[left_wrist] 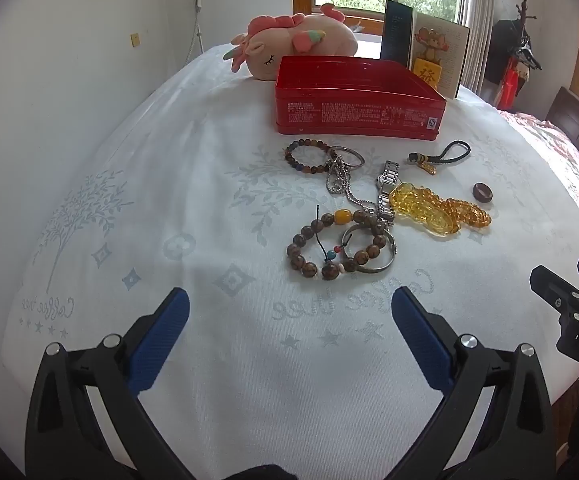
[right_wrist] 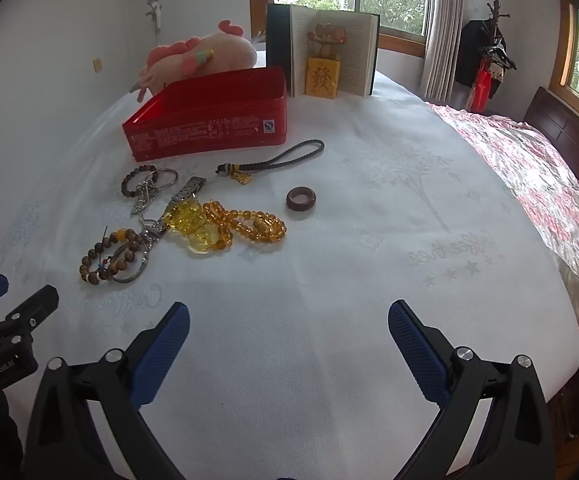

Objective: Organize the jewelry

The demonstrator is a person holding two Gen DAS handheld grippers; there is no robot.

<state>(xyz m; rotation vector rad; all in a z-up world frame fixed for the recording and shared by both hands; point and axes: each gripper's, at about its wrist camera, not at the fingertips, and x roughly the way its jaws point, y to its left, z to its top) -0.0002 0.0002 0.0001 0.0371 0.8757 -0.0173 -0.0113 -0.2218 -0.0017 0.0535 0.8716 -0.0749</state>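
**Both grippers spread wide above the bed, jewelry ahead of them**

The left gripper (left_wrist: 289, 304) hovers over the white bedcover (left_wrist: 129, 208) with its blue fingers (left_wrist: 161, 336) spread wide and nothing between them. Just ahead of its fingertips, slightly toward the right finger, lies a brown bead bracelet (left_wrist: 329, 244) overlapping a silver bangle (left_wrist: 373, 252). Beyond those sit a metal watch (left_wrist: 385, 192) and a yellow bead necklace (left_wrist: 437, 212) with a clear amber pendant. Farther out are a smaller dark bead bracelet (left_wrist: 305, 156), a silver chain (left_wrist: 339, 176) lying over a thin ring, a black cord strap (left_wrist: 445, 156) and a brown ring (left_wrist: 482, 192) off to the right. The red tin (left_wrist: 357, 100), open-topped, stands behind all the jewelry, straight ahead of the left fingers.

The right gripper (right_wrist: 288, 314) also has its fingers (right_wrist: 417, 348) spread apart, holding nothing. From it, the jewelry pile lies ahead and to the left of its left finger, the brown ring nearly straight ahead, and the red tin far ahead to the left. A pink plush toy (left_wrist: 293, 44) and an open book (right_wrist: 325, 52) stand behind the tin.
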